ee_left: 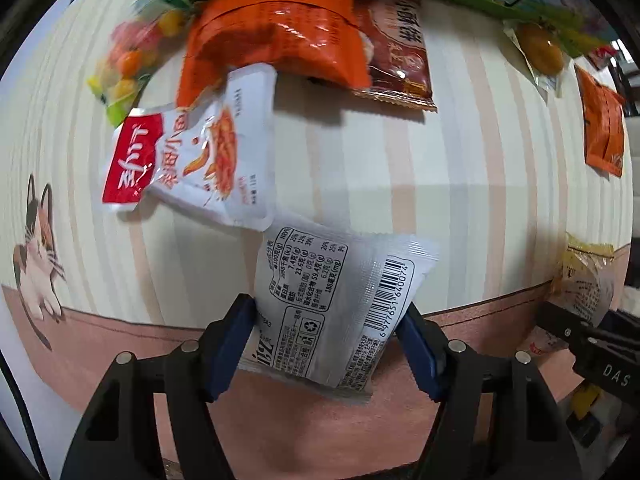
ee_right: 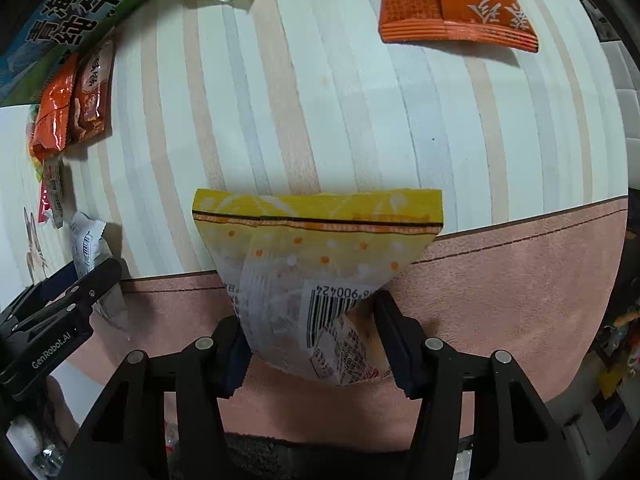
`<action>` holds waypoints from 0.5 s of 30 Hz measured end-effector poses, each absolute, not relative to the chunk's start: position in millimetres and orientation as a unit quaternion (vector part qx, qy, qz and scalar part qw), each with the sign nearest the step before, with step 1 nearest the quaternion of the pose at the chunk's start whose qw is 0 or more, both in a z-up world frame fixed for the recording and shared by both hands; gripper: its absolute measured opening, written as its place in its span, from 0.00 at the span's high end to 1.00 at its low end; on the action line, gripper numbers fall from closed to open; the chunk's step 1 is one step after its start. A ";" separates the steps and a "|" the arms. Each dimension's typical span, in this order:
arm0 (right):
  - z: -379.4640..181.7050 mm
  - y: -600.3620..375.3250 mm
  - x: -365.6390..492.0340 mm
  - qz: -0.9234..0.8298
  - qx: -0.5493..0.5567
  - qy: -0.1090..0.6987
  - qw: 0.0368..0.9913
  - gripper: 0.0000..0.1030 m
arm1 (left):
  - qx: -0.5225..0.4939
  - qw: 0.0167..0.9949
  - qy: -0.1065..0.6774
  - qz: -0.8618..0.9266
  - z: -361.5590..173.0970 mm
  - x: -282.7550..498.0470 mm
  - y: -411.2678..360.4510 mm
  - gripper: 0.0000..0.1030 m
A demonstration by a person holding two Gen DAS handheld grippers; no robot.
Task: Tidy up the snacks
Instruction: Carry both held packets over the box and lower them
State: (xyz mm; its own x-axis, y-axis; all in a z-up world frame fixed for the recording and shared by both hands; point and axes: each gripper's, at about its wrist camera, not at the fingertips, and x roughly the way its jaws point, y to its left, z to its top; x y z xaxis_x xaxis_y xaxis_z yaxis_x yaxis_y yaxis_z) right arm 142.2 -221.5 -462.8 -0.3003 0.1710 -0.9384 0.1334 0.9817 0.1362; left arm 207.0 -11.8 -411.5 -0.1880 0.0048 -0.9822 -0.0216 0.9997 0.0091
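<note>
Left wrist view first: your left gripper (ee_left: pixel 326 340) points steeply down at the striped tablecloth (ee_left: pixel 460 184), and the silver packet (ee_left: pixel 340 304) sits between its 2 blue pads (ee_left: pixel 230 340), both pressing its sides, so the jaws are part closed on it. Its barcode side faces the camera. Beyond it lie a white and red pouch (ee_left: pixel 192 160), an orange bag (ee_left: pixel 276 36), a brown sachet (ee_left: pixel 396 60) partly under that bag, and a clear candy bag (ee_left: pixel 136 52). No container shows here that I can tell apart.

Right wrist view: your right gripper (ee_right: pixel 312 344) also points steeply down, over the pink border (ee_right: pixel 520 280) of the cloth. Its jaws are part closed on the yellow packet (ee_right: pixel 320 256), whose sealed end points away from you. An orange packet (ee_right: pixel 452 4) lies well apart at the top.
</note>
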 end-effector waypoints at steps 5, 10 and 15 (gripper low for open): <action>-446.7 -234.5 140.3 0.025 0.116 0.798 0.591 0.54 | -0.023 0.645 0.763 0.020 -405.0 199.1 -3.9 0.34; -430.9 -239.9 135.9 0.038 0.128 0.792 0.596 0.55 | -0.034 0.655 0.754 0.018 -379.8 196.1 -7.2 0.34; -391.3 -240.4 142.4 0.075 0.150 0.774 0.610 0.55 | -0.054 0.677 0.734 0.005 -336.1 198.0 -4.2 0.34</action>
State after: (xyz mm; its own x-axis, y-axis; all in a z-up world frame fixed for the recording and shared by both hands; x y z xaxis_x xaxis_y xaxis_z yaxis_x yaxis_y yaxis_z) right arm 142.4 -240.4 -391.3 -0.2107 0.3233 -0.9226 0.1412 0.9439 0.2985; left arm 198.0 -4.2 -336.1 -0.0784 -0.0724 -0.9943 -0.0855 0.9942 -0.0656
